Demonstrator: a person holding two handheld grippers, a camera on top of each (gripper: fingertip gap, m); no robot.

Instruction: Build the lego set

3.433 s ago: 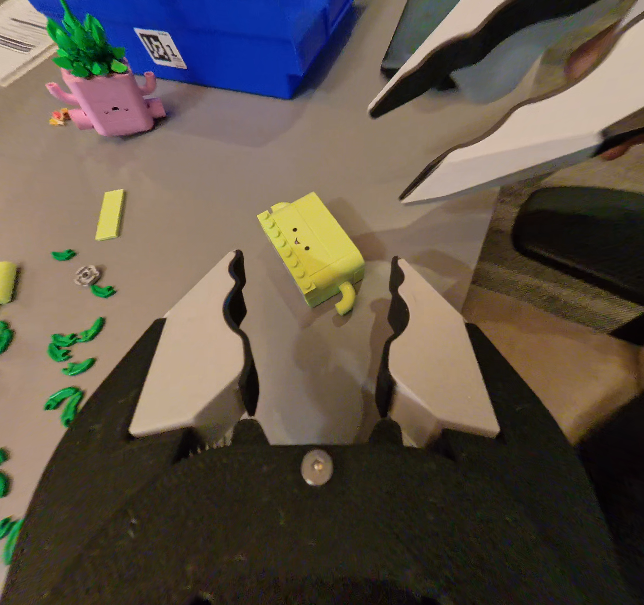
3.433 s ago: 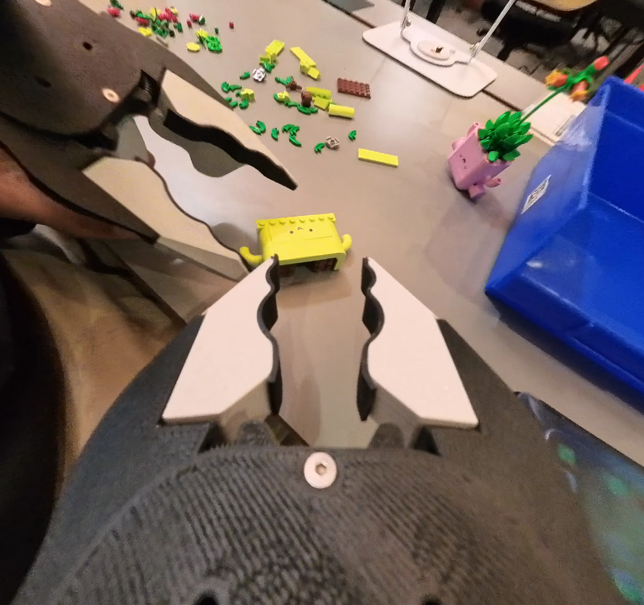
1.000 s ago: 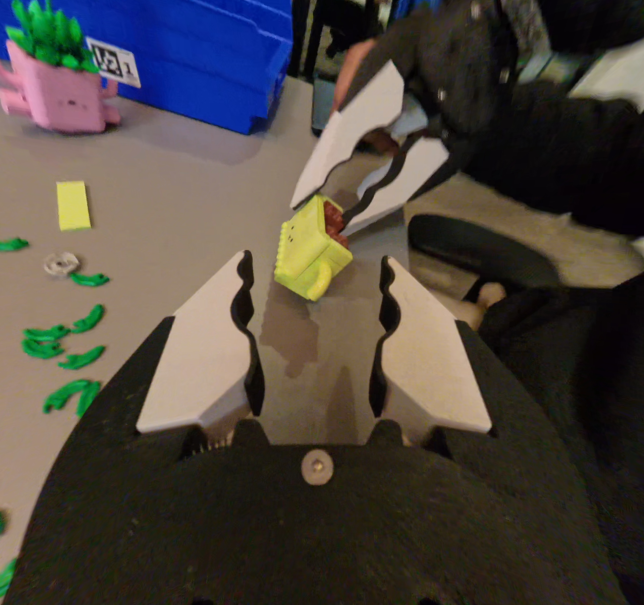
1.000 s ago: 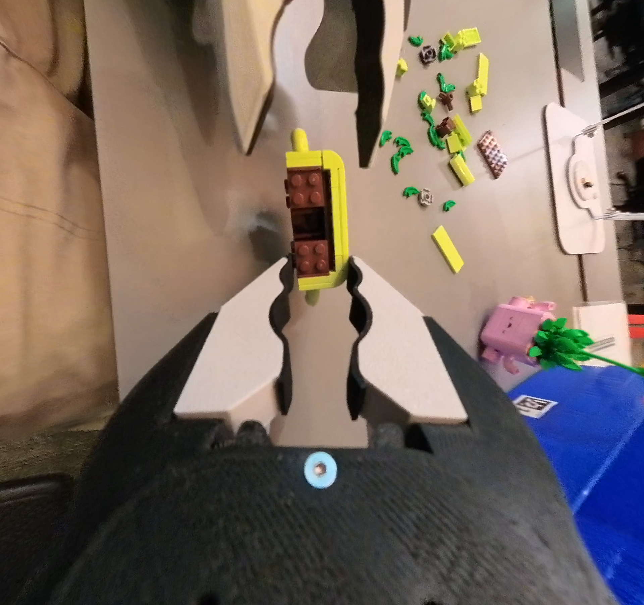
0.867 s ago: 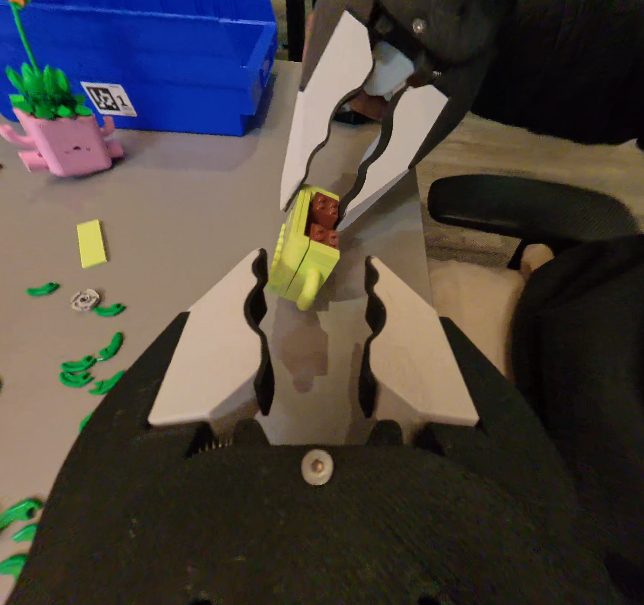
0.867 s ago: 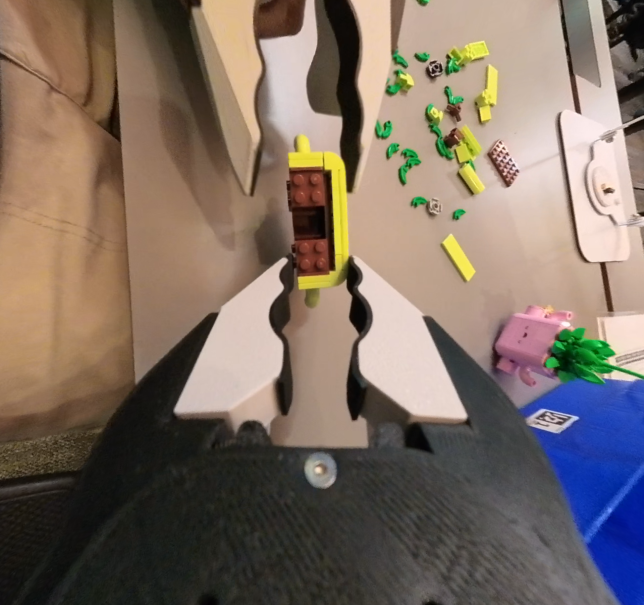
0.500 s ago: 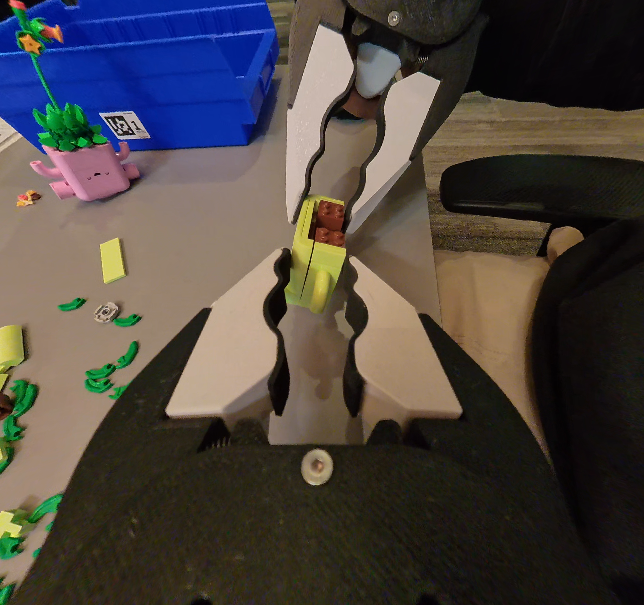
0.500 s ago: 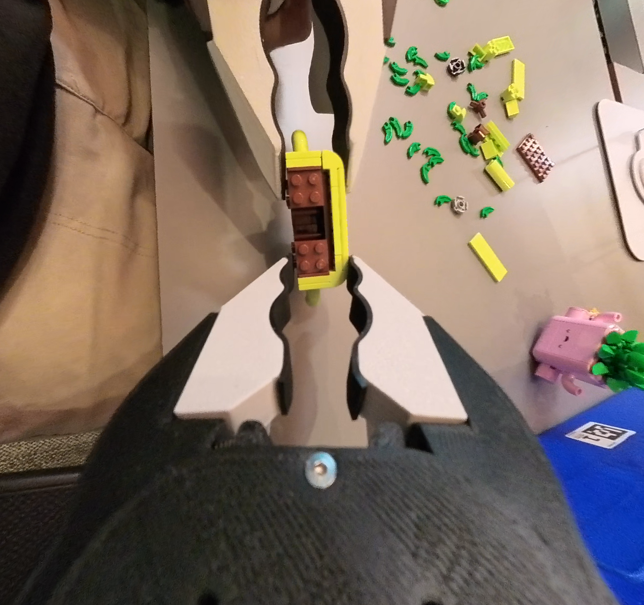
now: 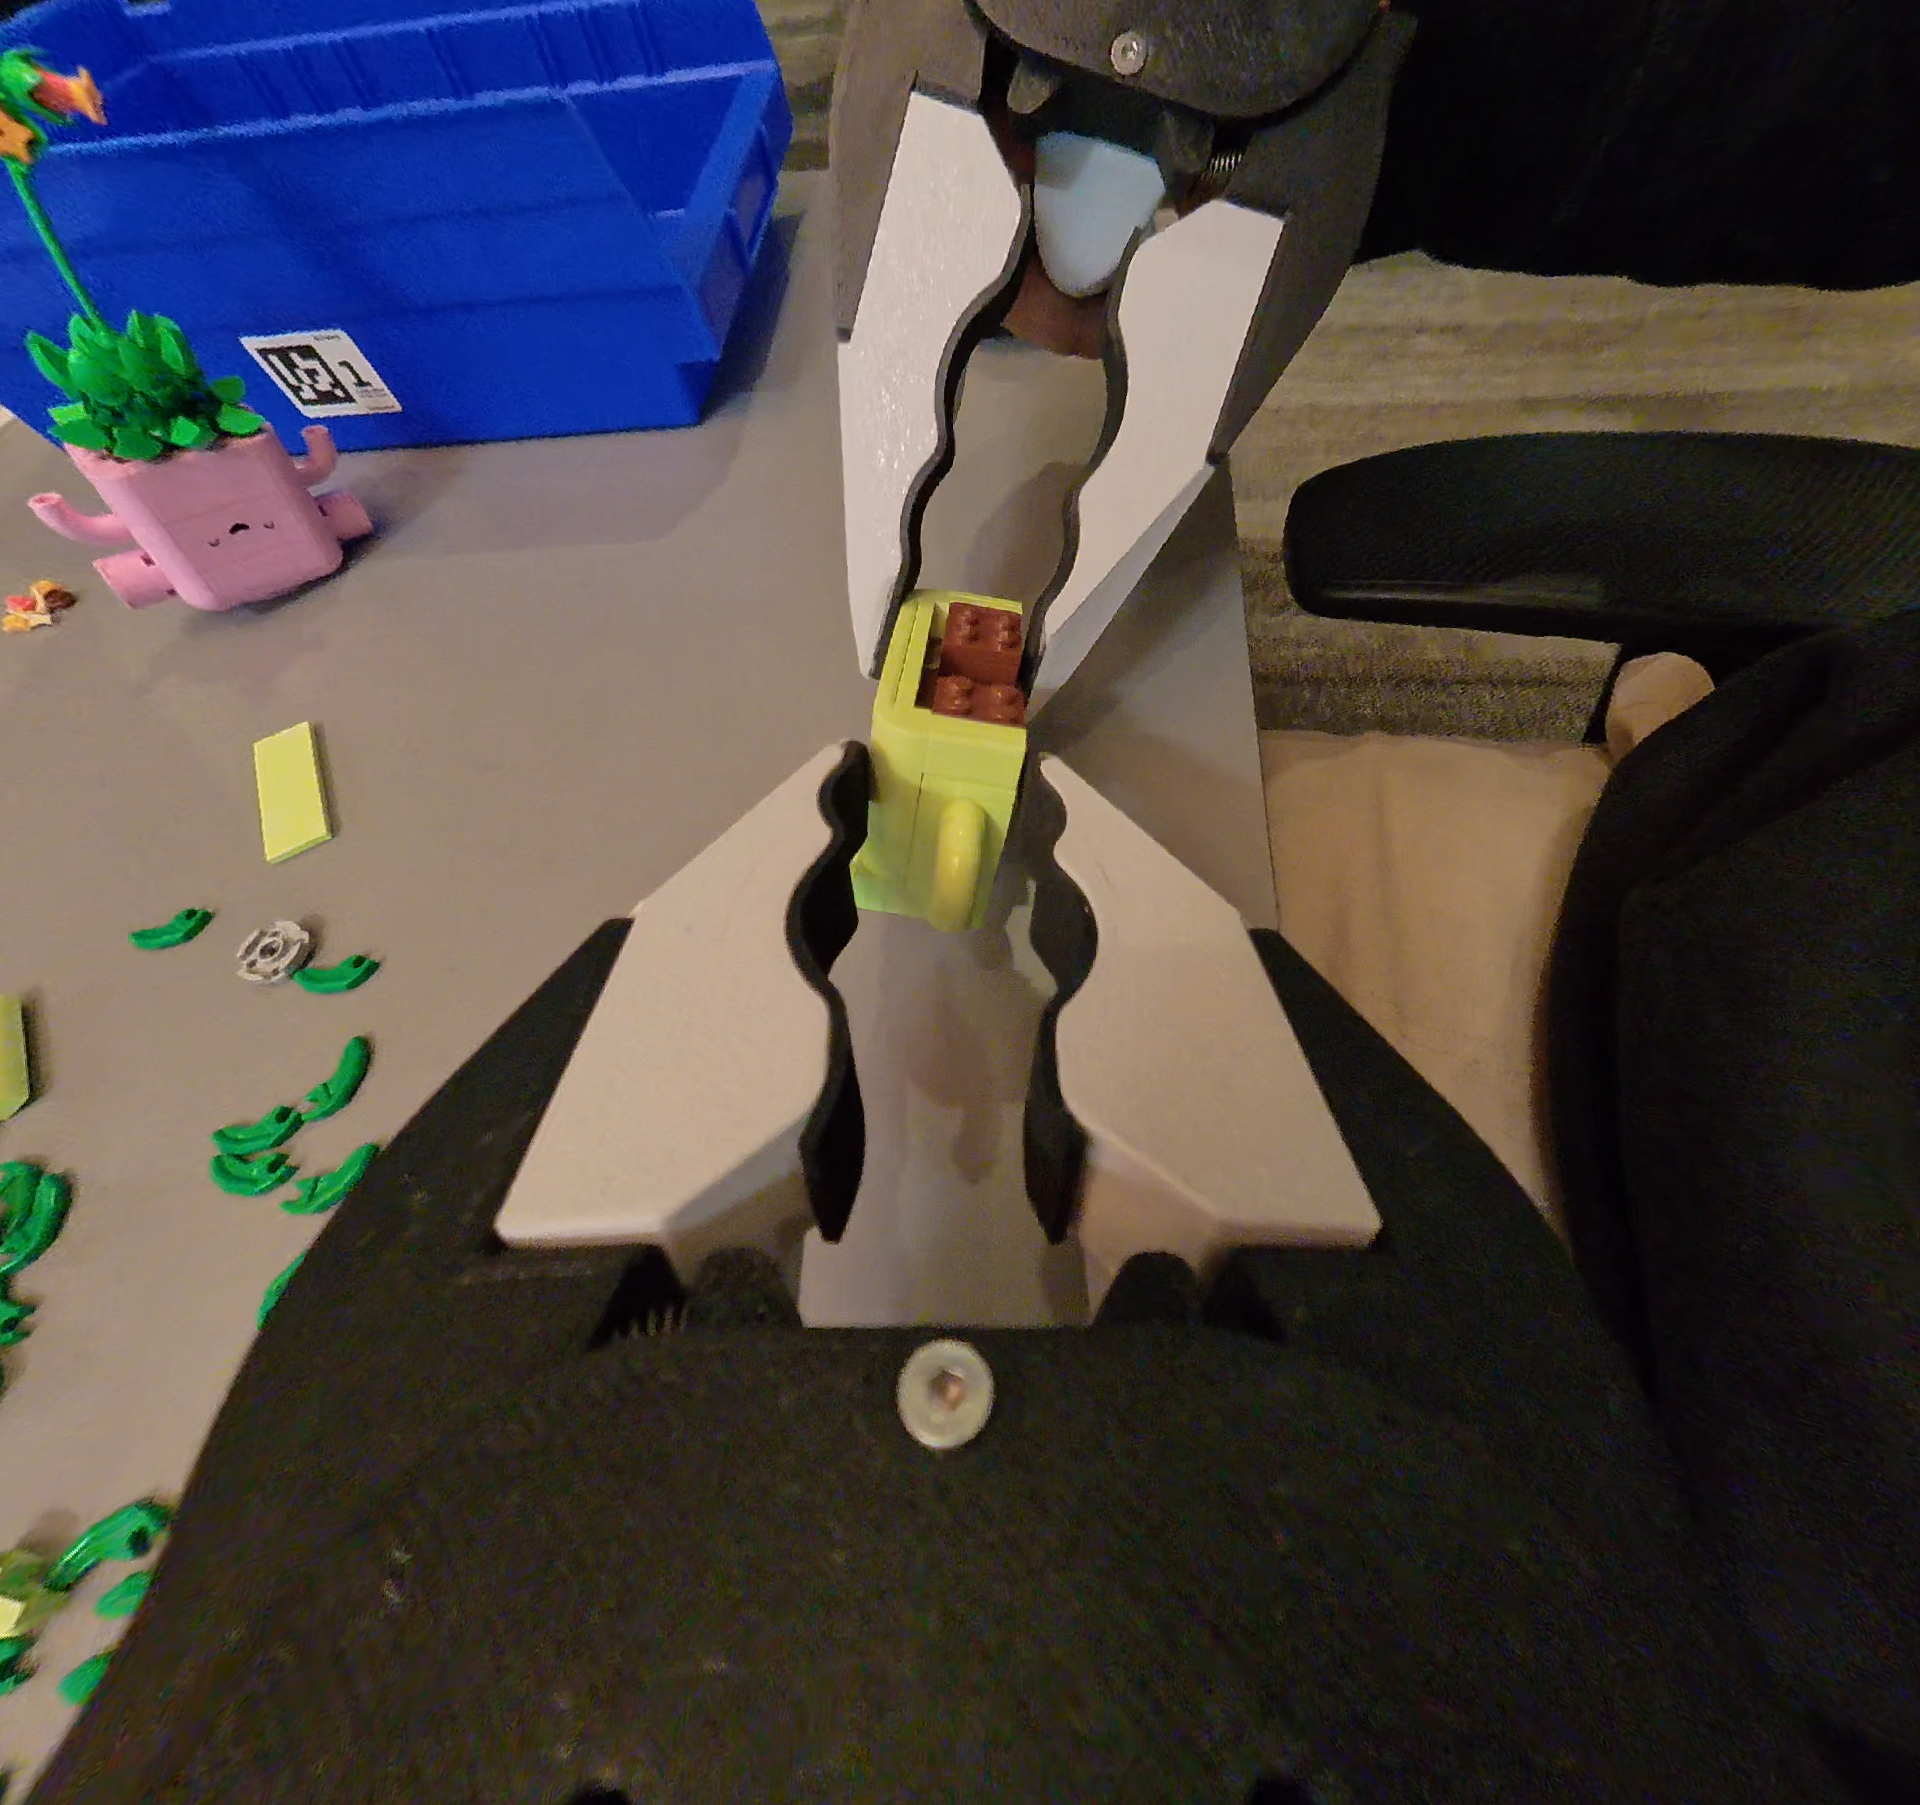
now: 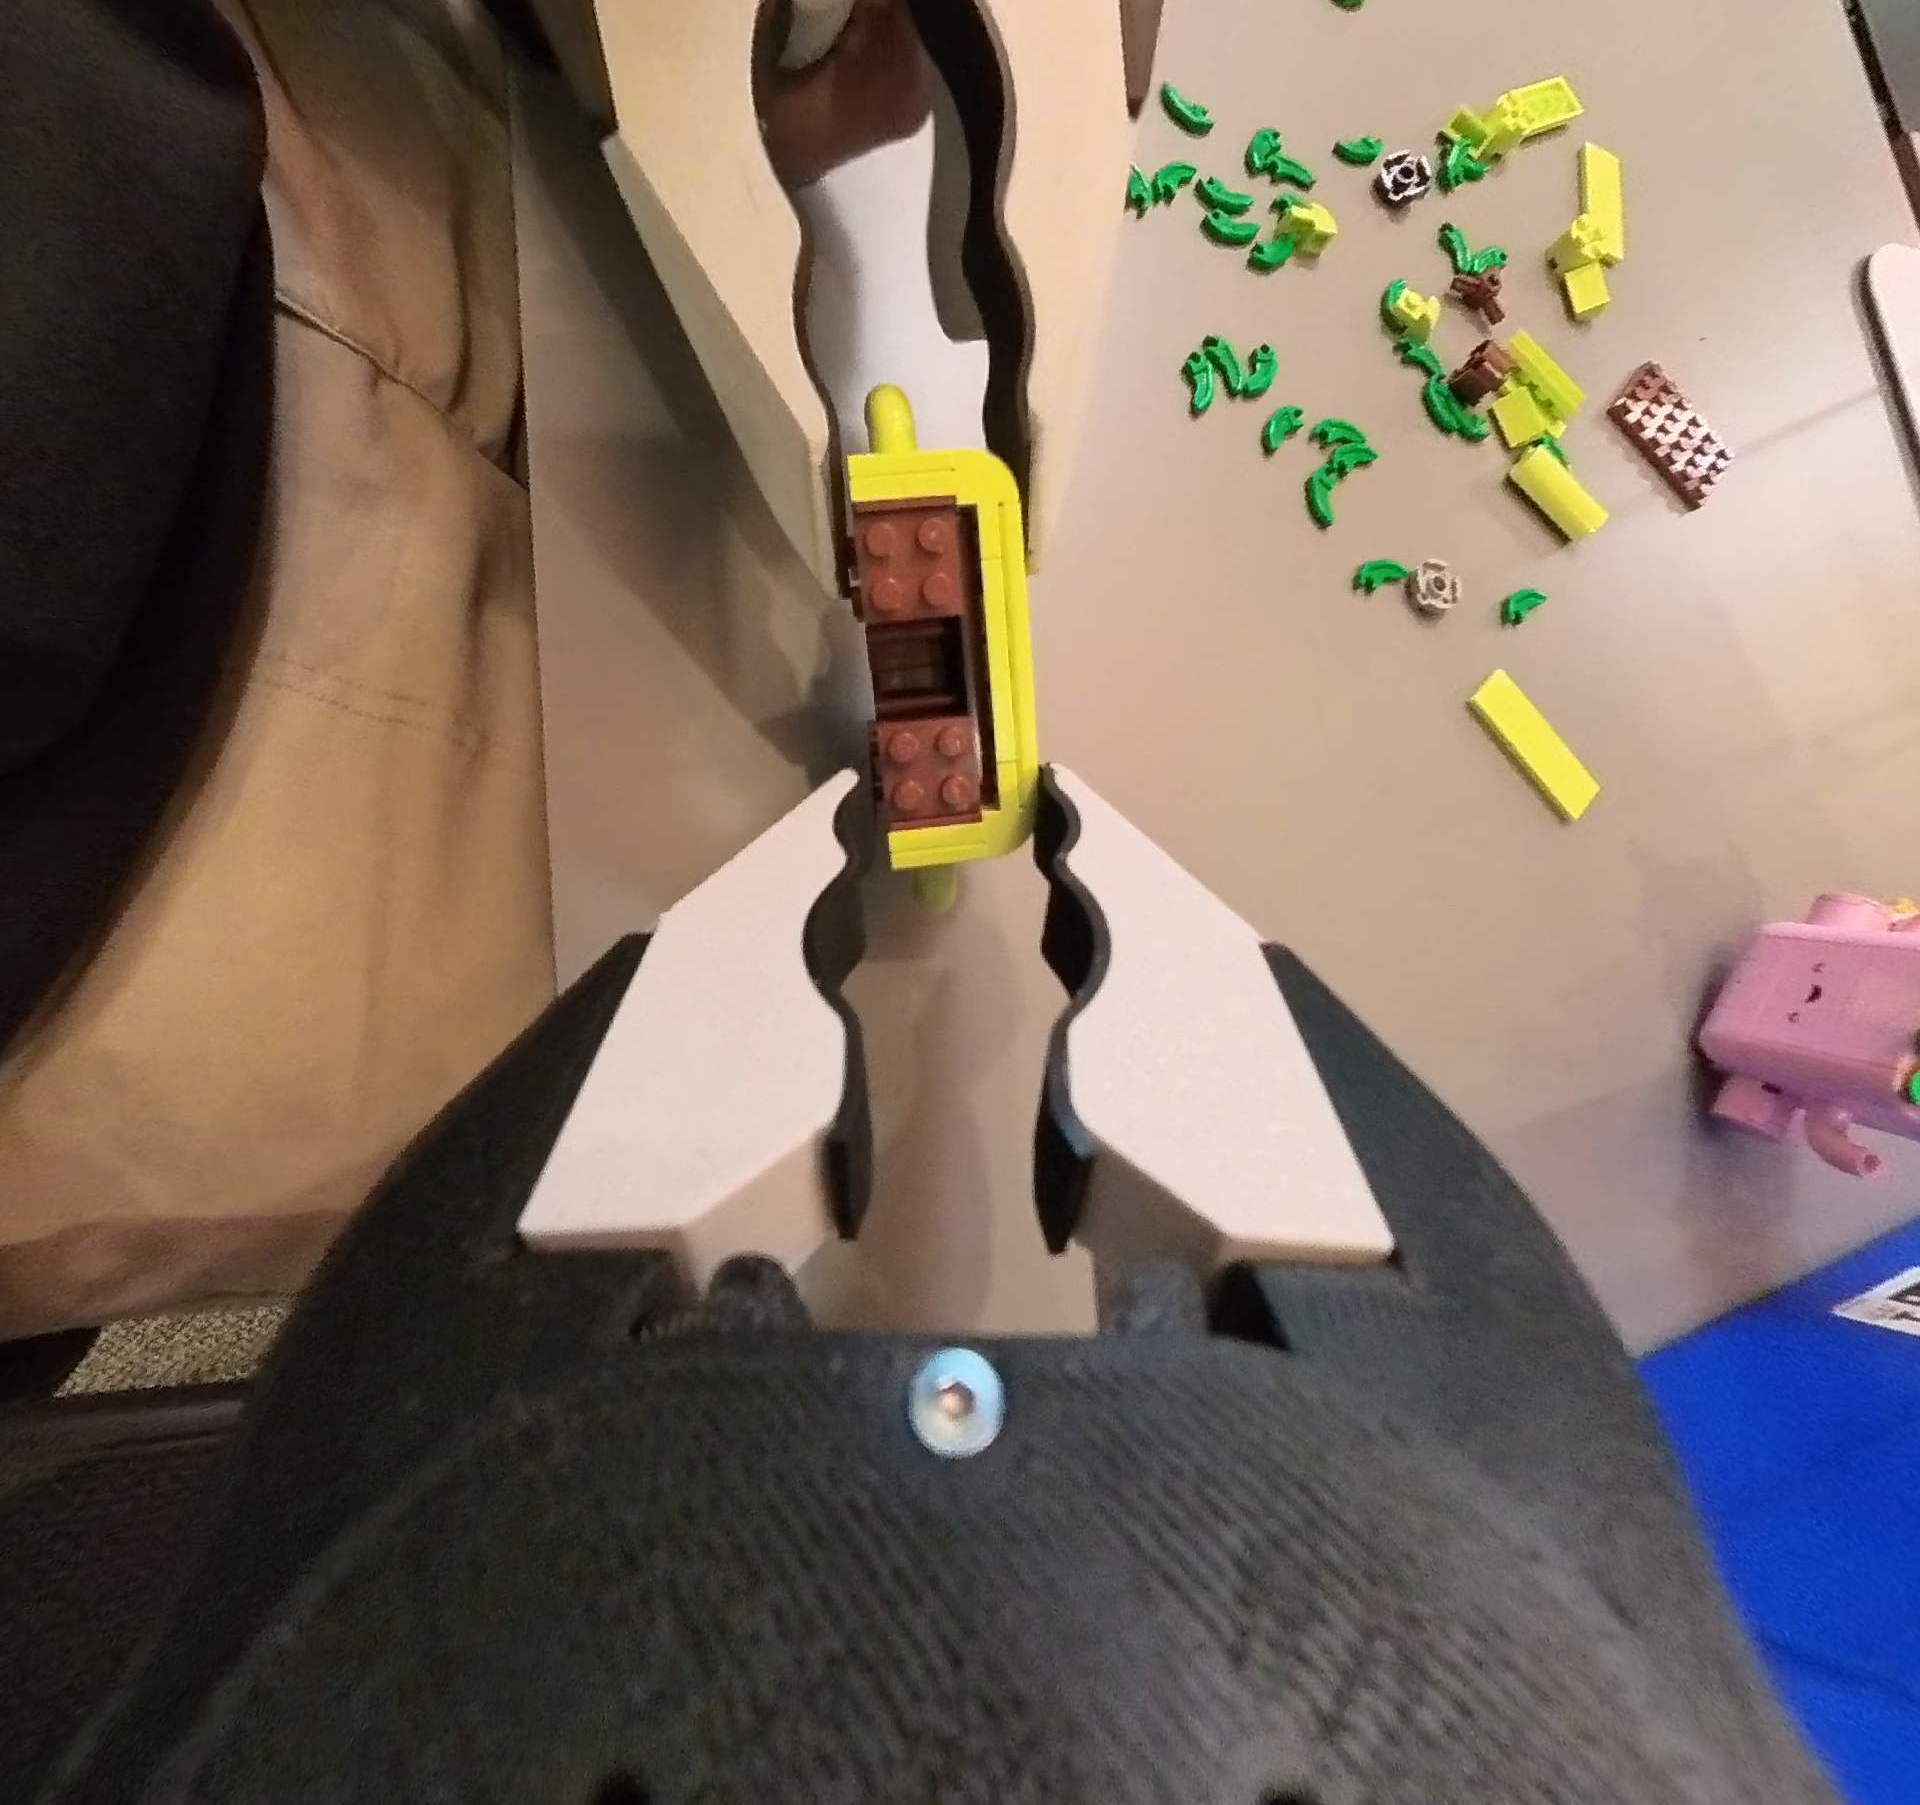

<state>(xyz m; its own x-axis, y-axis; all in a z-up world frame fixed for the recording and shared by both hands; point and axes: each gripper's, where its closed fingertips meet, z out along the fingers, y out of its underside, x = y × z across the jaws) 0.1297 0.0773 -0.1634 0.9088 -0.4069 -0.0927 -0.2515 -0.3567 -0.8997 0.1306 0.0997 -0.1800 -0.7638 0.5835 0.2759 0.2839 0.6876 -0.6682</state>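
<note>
A lime-yellow Lego pot point(image 9: 935, 758) with brown bricks point(image 9: 977, 659) in its open top is held off the grey table between both grippers. My left gripper point(image 9: 943, 789) is shut on its near end, where a small lime arm point(image 9: 961, 862) sticks out. My right gripper point(image 9: 956, 633) comes from the opposite side and is shut on the far end. In the right wrist view the right gripper point(image 10: 948, 799) clamps the near end of the pot point(image 10: 1013, 633), and the left gripper point(image 10: 930, 467) clamps the far end.
A blue bin point(image 9: 416, 197) and a pink pot with a green plant point(image 9: 208, 519) stand at the back left. A lime tile point(image 9: 294, 791), green leaves point(image 9: 281, 1153), a grey round piece point(image 9: 272, 950) and a brown plate point(image 10: 1670, 436) lie loose. The table edge and a black chair point(image 9: 1610, 529) are at the right. The tips of both grippers are at nearly the same place.
The pot lay on the table with both grippers open. The right gripper took it and lifted it, top turned up. The left gripper then moved in and shut on its other end.
</note>
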